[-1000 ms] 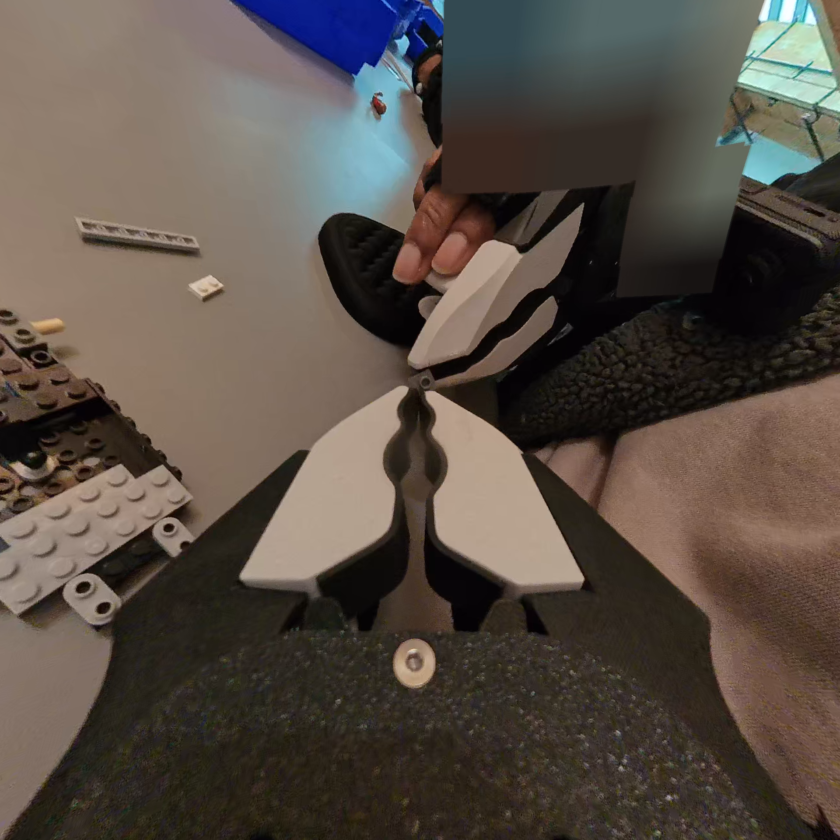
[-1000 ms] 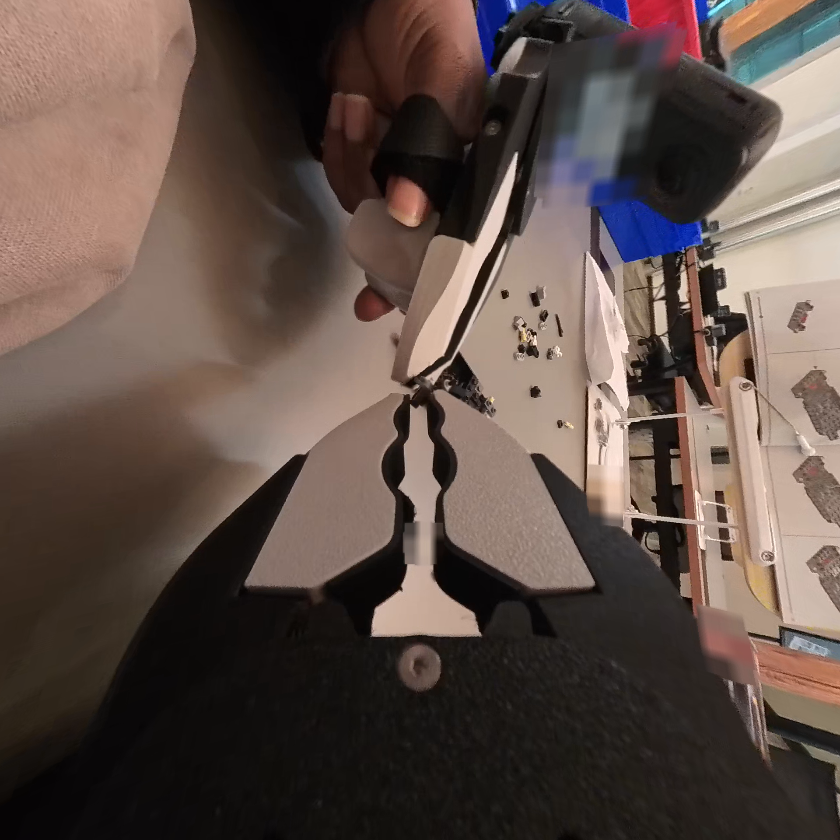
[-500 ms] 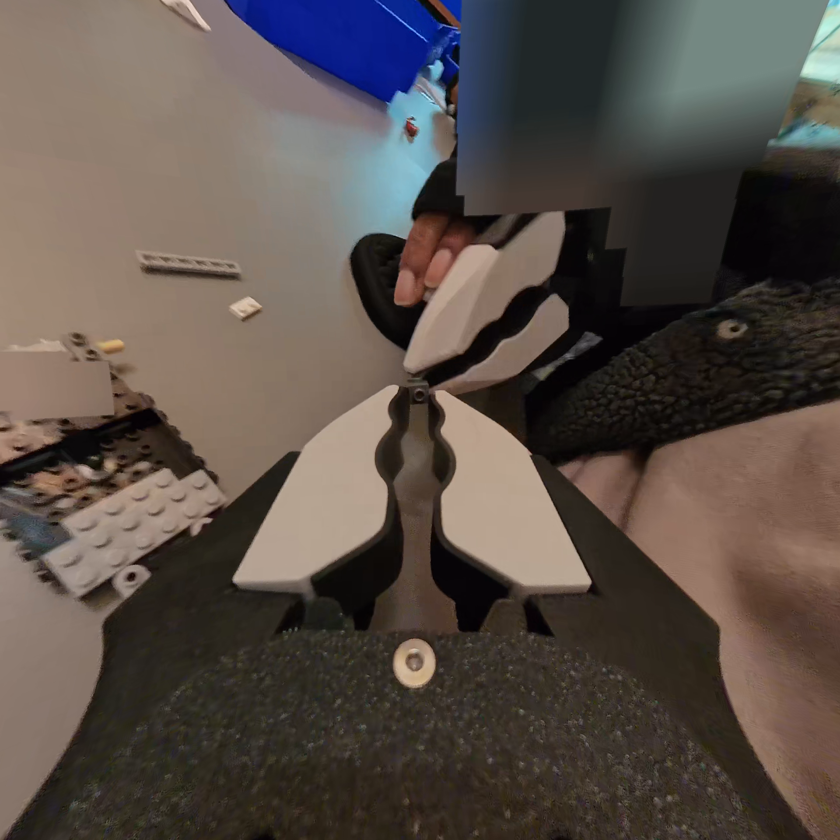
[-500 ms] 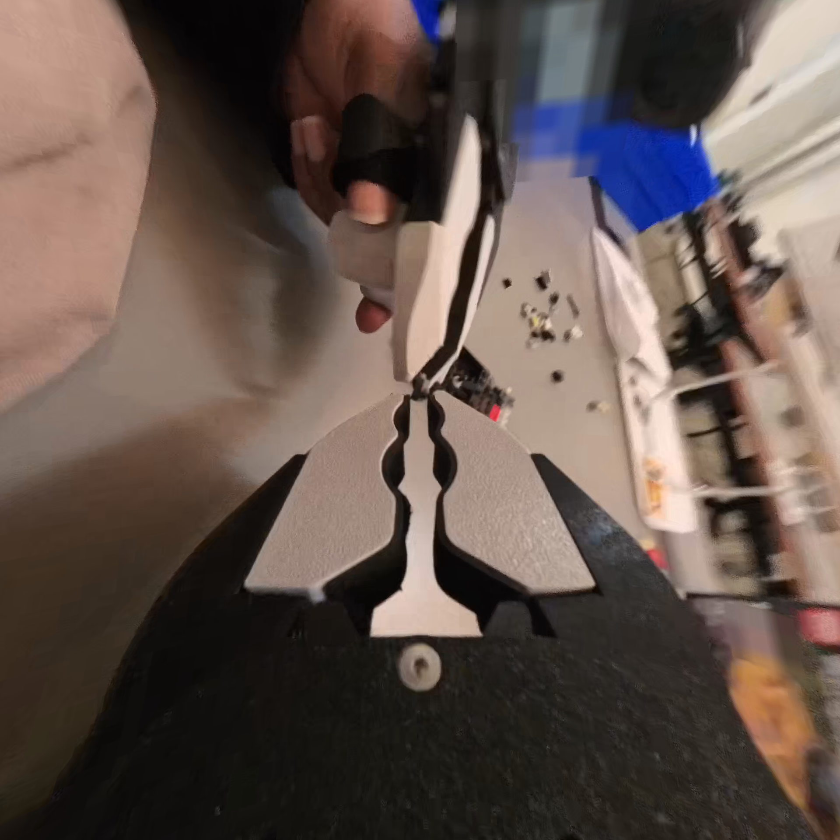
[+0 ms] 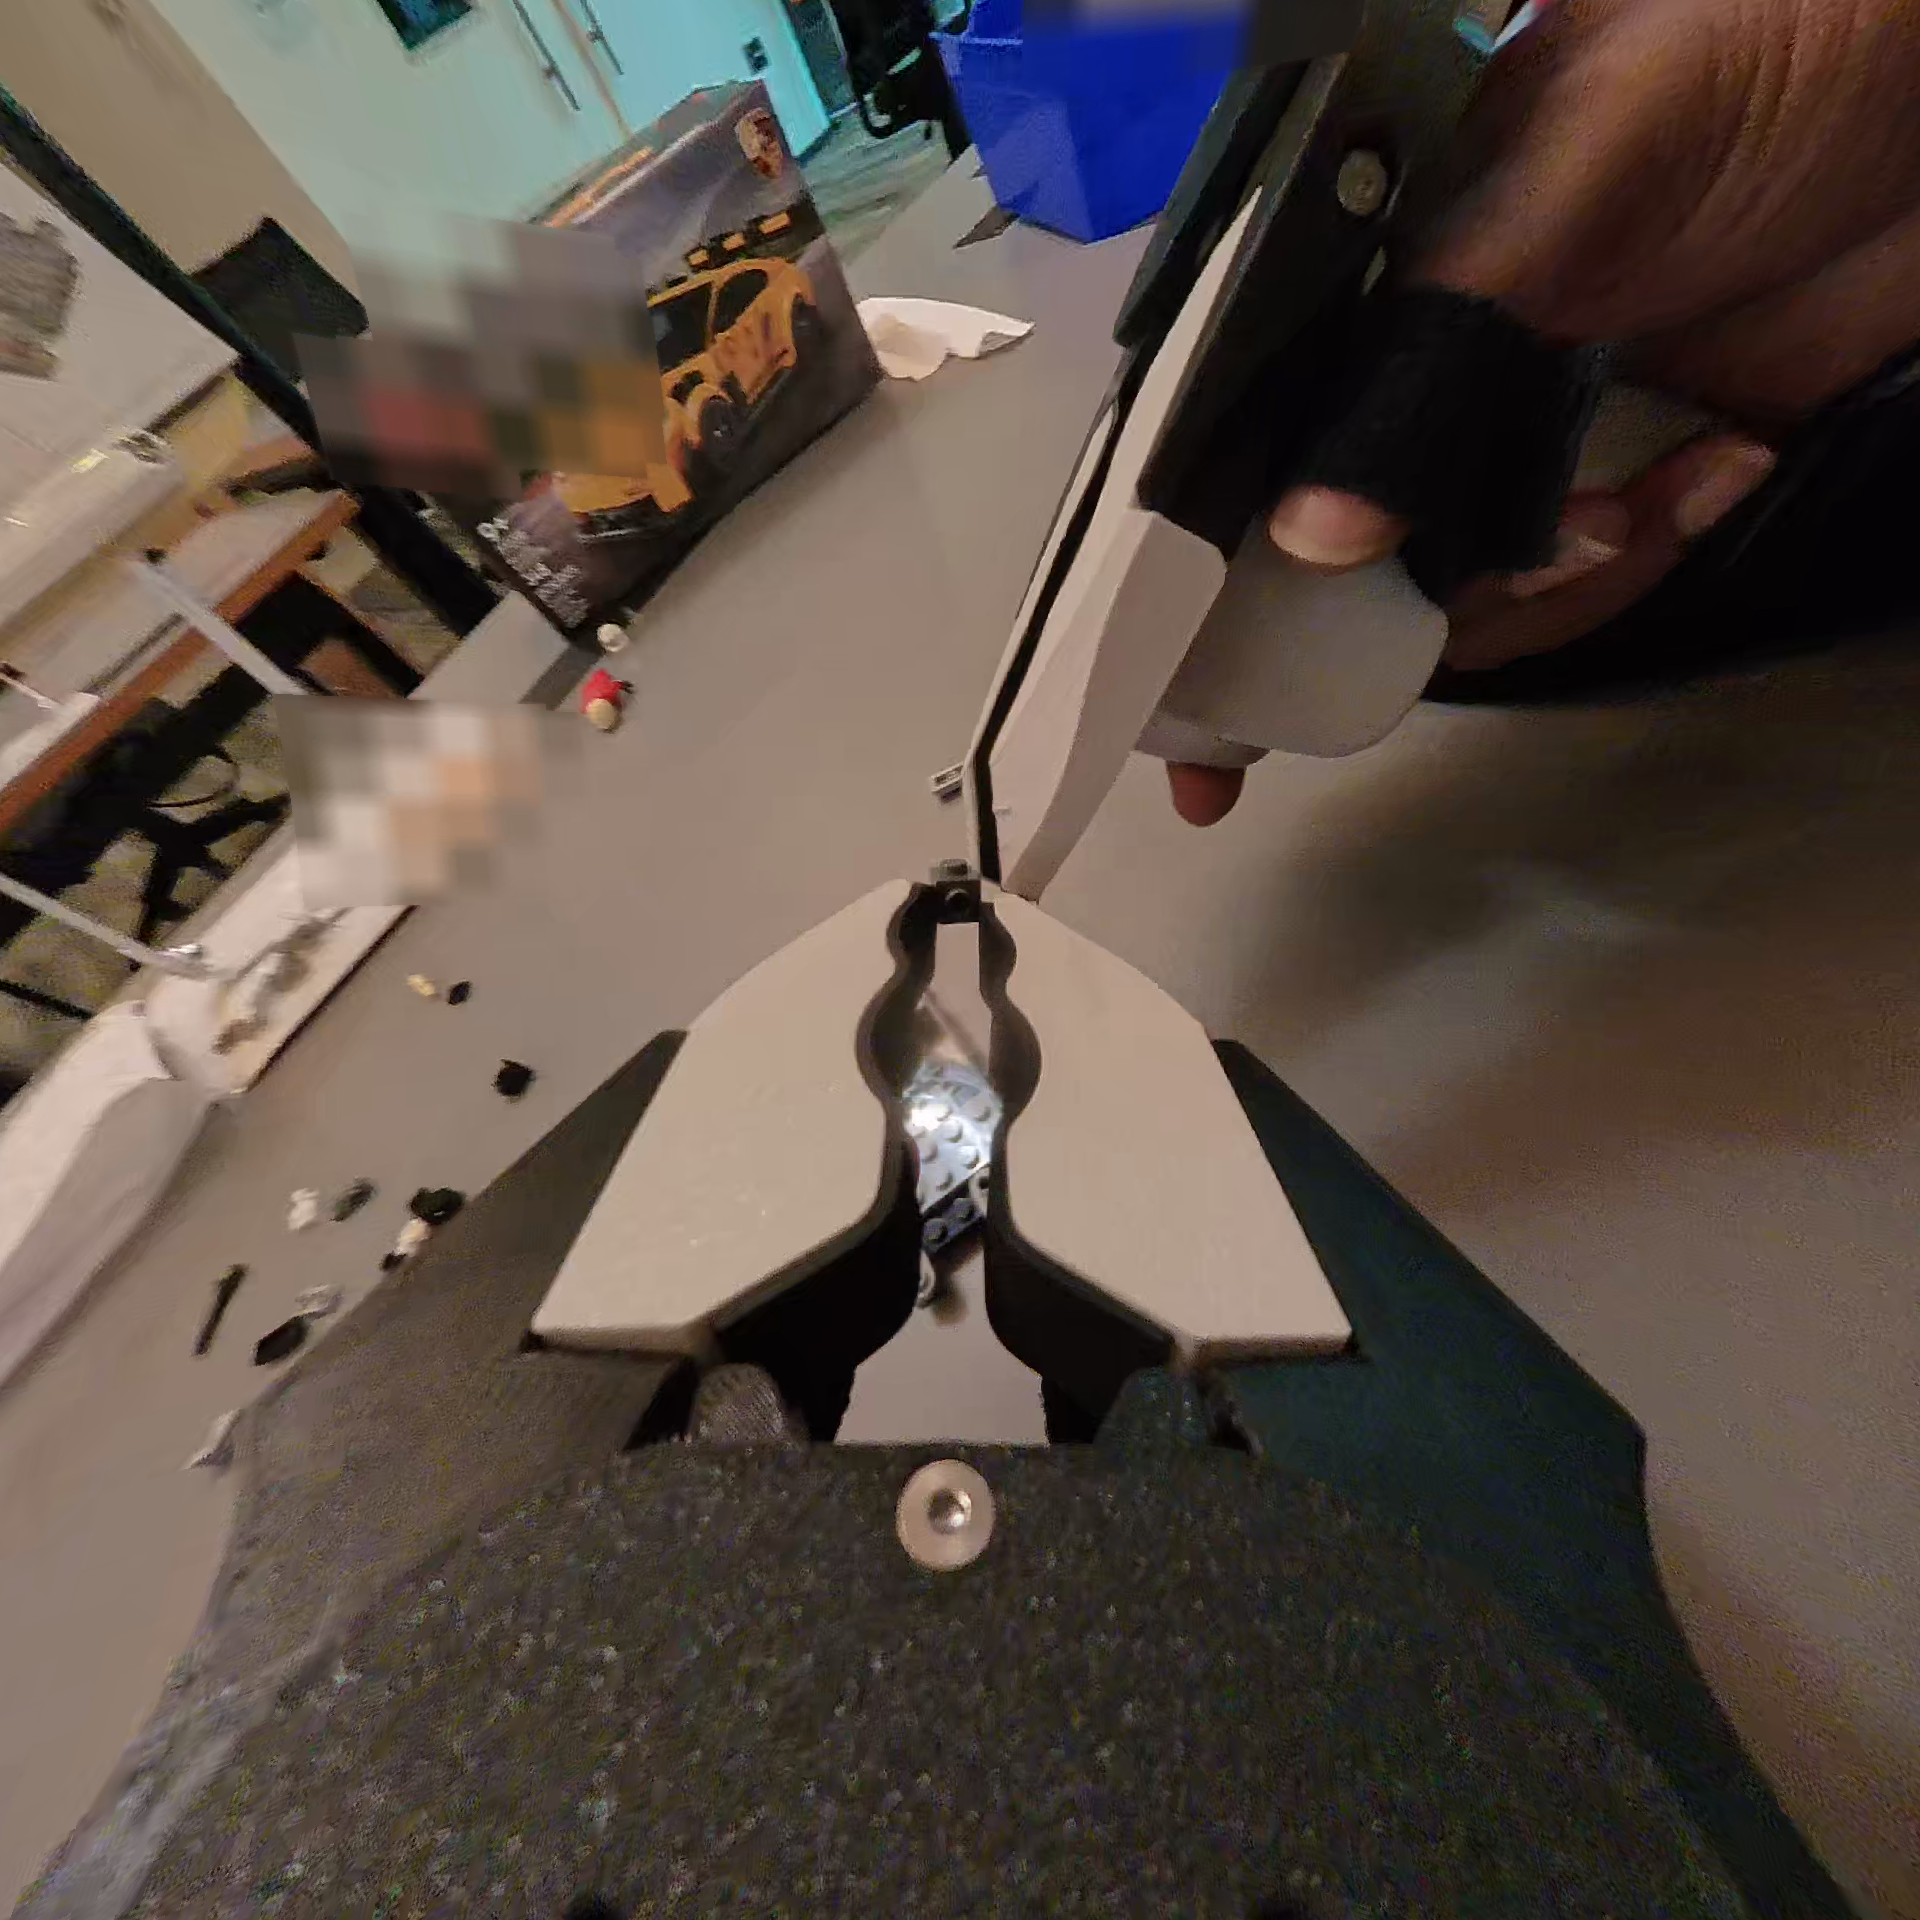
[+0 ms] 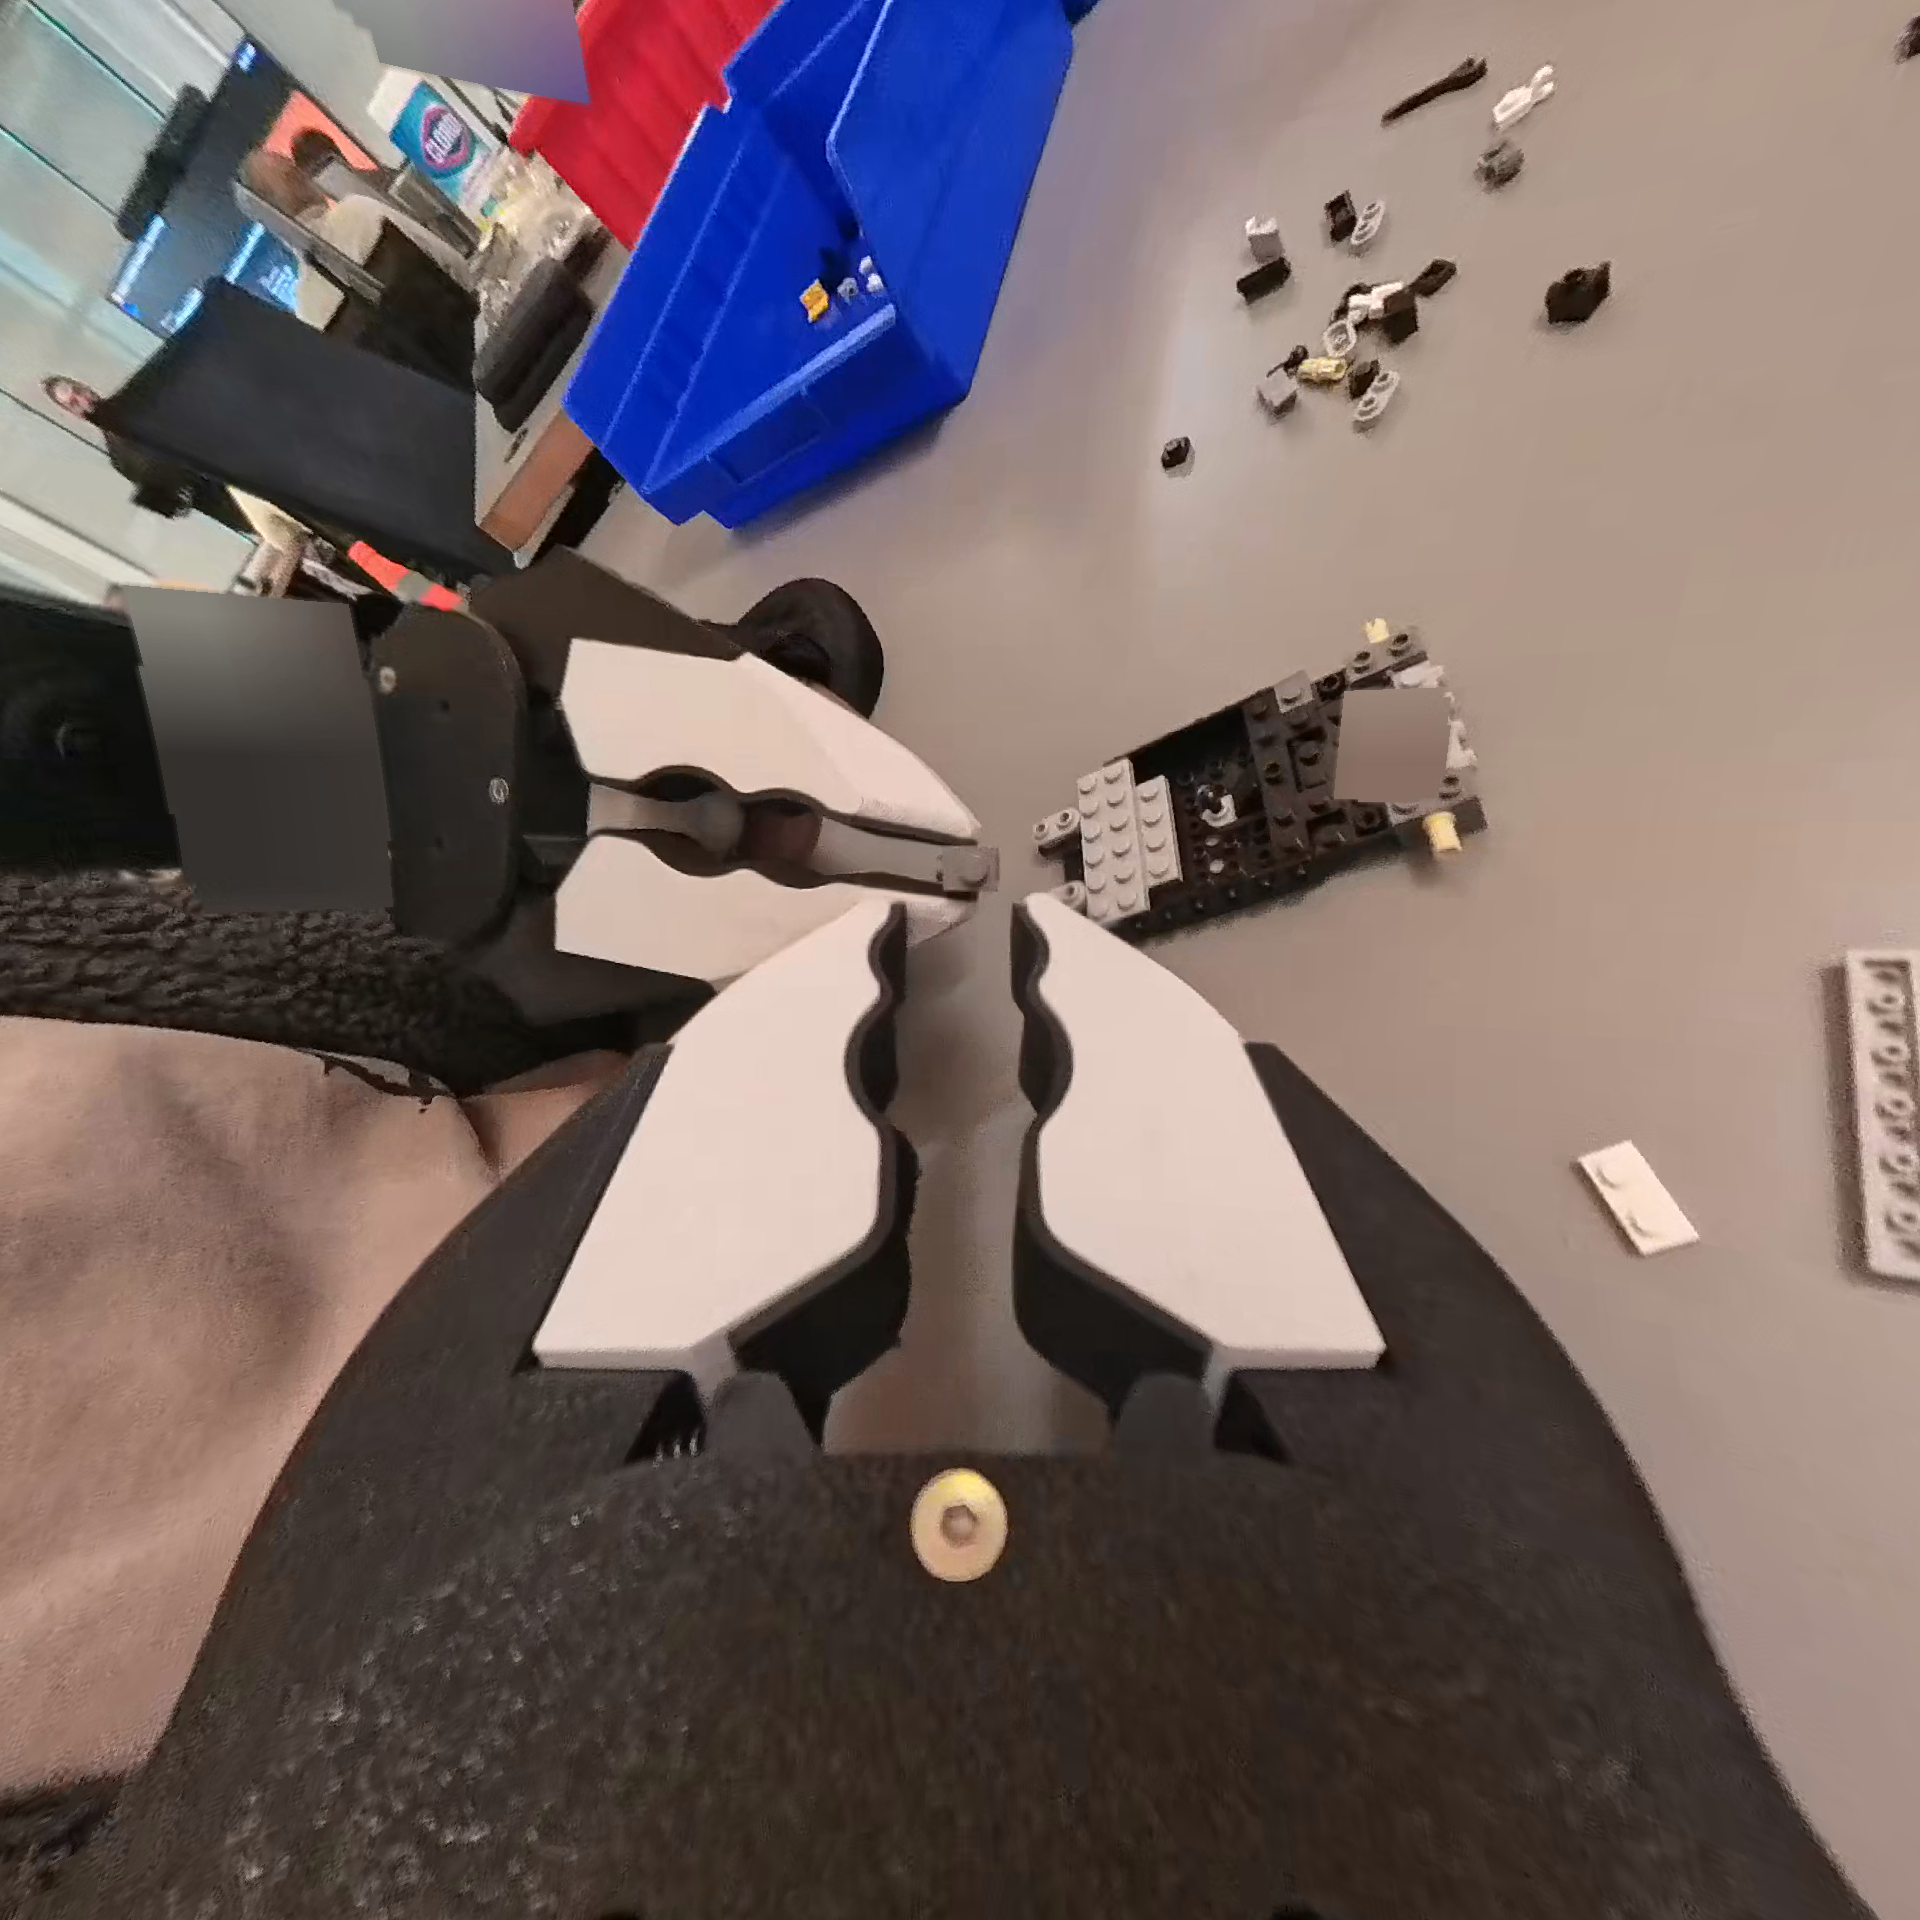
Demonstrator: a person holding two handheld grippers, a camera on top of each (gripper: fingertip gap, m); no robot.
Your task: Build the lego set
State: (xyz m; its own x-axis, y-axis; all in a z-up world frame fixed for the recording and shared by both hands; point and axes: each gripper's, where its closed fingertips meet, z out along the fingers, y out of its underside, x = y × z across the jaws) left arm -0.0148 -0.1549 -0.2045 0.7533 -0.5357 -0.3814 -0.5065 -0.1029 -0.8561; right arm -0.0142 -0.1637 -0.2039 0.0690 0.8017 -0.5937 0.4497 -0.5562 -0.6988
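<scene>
The grey desk (image 6: 1558,623) carries everything: blue bins (image 6: 831,260) at the far edge, the set's box (image 5: 727,343) with a yellow car on it standing to one side, and the two grippers meeting above the near edge.

The right gripper (image 6: 958,909) has changed most. Half a second ago its tips were pinched together at the same spot as the left's; now its jaws stand clearly apart with nothing between them. The left gripper (image 5: 954,896) keeps its jaws clamped on the small dark grey piece (image 6: 975,865), which sticks out just past its tips in the air, right in front of the right gripper's open tips. I judge that the handover, or re-grip, is finished and the piece now rides with the left alone.

The partly built model (image 6: 1247,810), a dark base with a light grey studded plate on one end, lies flat on the desk just beyond the tips. That is probably where the piece goes next, with the freed right gripper available to steady the base.

Farther right lie a long grey plate (image 6: 1886,1122) and a small white plate (image 6: 1636,1195), apart from each other. A scatter of tiny loose pieces (image 6: 1340,343) sits well beyond the model, untouched.
</scene>
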